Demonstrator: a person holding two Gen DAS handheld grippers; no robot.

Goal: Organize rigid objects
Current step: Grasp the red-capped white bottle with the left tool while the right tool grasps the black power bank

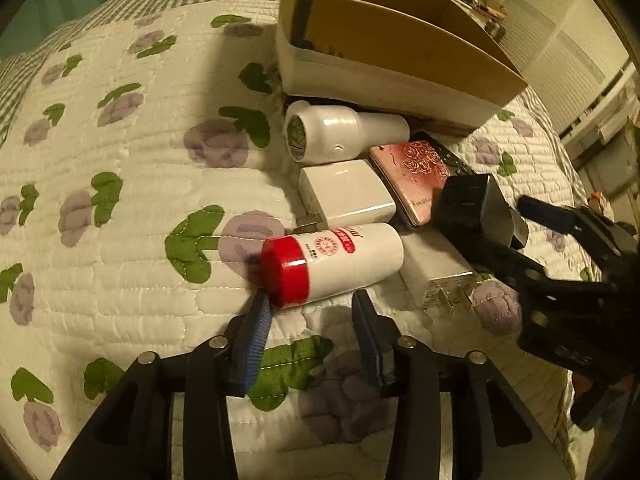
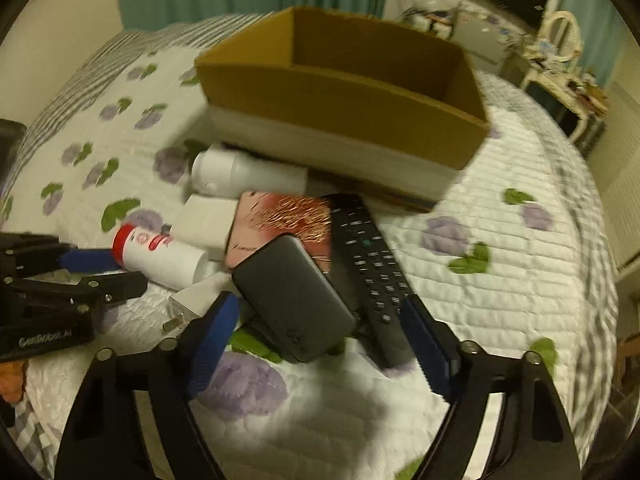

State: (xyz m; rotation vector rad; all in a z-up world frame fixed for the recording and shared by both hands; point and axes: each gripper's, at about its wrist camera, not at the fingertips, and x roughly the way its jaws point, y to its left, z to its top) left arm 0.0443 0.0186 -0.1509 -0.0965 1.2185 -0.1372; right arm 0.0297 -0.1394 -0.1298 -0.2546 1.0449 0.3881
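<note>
Left gripper point(image 1: 310, 314) open, fingers flanking red-capped white bottle point(image 1: 332, 262) lying on quilt point(image 1: 120, 200) | right gripper point(image 2: 320, 328) wide open, empty, around dark charger point(image 2: 294, 300) beside remote point(image 2: 368, 264) | cardboard box point(image 2: 344, 92) behind.

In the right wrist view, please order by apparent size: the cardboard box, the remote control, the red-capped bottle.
1. cardboard box, largest though farthest away.
2. remote control.
3. red-capped bottle; the left tongs hide part of it.
</note>
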